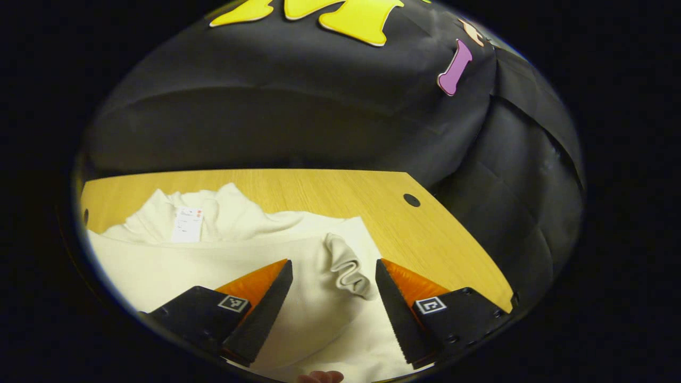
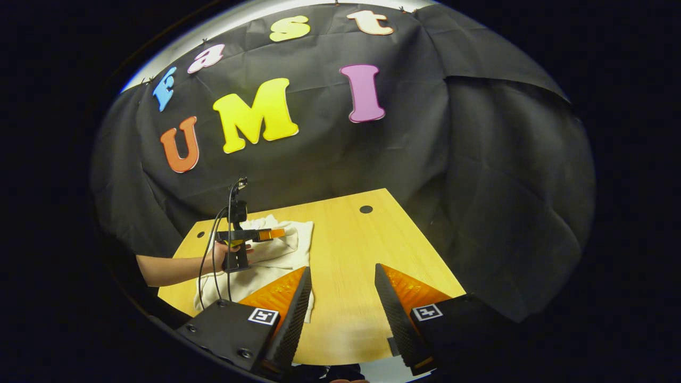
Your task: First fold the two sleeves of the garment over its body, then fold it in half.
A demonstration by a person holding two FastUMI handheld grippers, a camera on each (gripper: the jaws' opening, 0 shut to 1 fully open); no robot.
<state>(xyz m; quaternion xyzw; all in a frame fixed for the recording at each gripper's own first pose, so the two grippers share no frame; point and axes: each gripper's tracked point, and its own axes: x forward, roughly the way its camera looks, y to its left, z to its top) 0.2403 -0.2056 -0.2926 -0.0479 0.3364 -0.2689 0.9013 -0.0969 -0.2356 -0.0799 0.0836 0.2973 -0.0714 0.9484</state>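
Observation:
A cream garment [image 1: 175,260] lies on the wooden table [image 1: 425,234], its collar and a white tag [image 1: 187,223] toward the far edge. One sleeve is folded over the body, its ribbed cuff [image 1: 348,268] bunched between my fingers. My left gripper [image 1: 334,268] hovers open just above that cuff, holding nothing. In the right gripper view the garment [image 2: 276,250] lies on the left half of the table, and the left gripper [image 2: 276,233] hangs over it in a hand [image 2: 221,255]. My right gripper [image 2: 340,276] is open over bare table [image 2: 351,255], right of the garment.
Black cloth walls [image 2: 479,186] close the booth behind and to the right of the table. Cable holes [image 2: 366,209] mark the table's far corners. A black cable [image 2: 213,255] trails from the left gripper. The table's near edge [image 2: 340,361] lies just under my right gripper.

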